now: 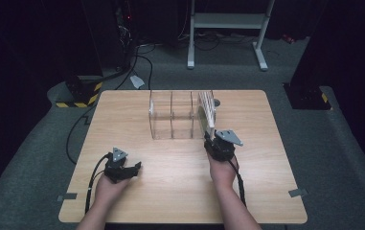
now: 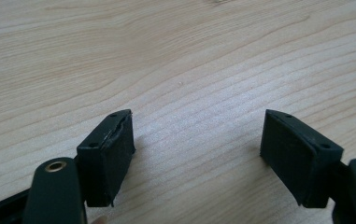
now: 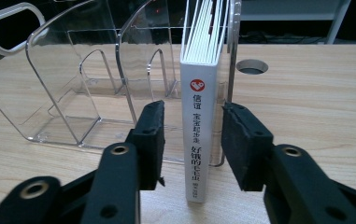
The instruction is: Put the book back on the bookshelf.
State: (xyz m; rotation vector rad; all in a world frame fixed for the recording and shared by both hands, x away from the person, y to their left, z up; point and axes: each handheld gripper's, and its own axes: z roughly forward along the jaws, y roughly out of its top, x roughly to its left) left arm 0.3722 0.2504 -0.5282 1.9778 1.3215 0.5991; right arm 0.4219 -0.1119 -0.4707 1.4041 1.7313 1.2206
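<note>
Flanking upright book, fingers apart

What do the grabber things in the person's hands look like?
Both the left gripper and the right gripper are black, each topped with a grey three-cornered plate and trailing a black cable. Each has two chunky black jaws with flat pads, small screw holes and brass-ringed pivots. The forearms are bare, no sleeves.

A book stands upright in the rightmost compartment of the file holder. The holder sits near the desk's far edge, at its middle.
</note>
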